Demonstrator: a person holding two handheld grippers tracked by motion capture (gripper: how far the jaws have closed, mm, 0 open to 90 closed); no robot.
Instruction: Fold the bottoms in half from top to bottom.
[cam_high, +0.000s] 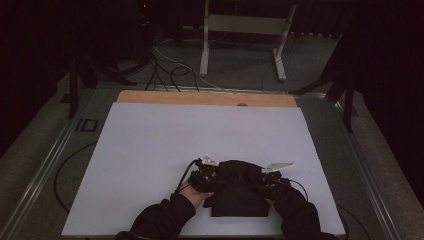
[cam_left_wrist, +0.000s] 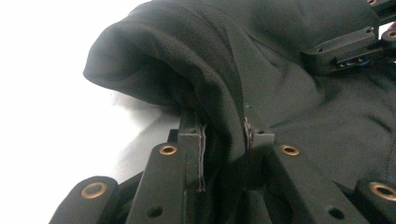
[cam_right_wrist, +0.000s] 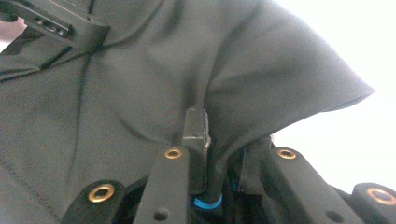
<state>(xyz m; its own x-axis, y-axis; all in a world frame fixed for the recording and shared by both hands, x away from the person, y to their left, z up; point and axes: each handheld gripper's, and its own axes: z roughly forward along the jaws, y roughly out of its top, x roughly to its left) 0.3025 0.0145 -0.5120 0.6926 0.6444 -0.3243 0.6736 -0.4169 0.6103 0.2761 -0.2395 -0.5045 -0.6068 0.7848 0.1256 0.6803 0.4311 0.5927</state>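
- Both forearms, in dark sleeves, come in from the near edge of the counter (cam_high: 150, 150) and angle inward toward each other, one on each side of a dark garment (cam_high: 239, 187).
- The left hand (cam_high: 192, 194) sits at the garment's left edge, carrying the left claw (cam_high: 206, 176) low over the white surface; its grey three-cornered plate points up and away from the person.
- The right hand, mostly hidden by its sleeve, holds the right claw (cam_high: 267, 181) at the garment's right edge, roughly level with the left one and mirroring it.
- The garment lies near the front edge of the counter, between the two claws, bunched and raised along its far side and flatter toward the person.
- In the left gripper view the left claw (cam_left_wrist: 224, 135) is clenched on a thick fold of the garment (cam_left_wrist: 280, 93): cloth rises between the jaws, both pads press on it, and the fold arches over to the left above the white surface.
- In the right gripper view the right claw (cam_right_wrist: 224, 144) likewise grasps a fold of the garment (cam_right_wrist: 140, 93); the cloth is pinched between the jaws and billows out to the right.
- Each gripper view shows part of the other claw farther off, resting against the same cloth.
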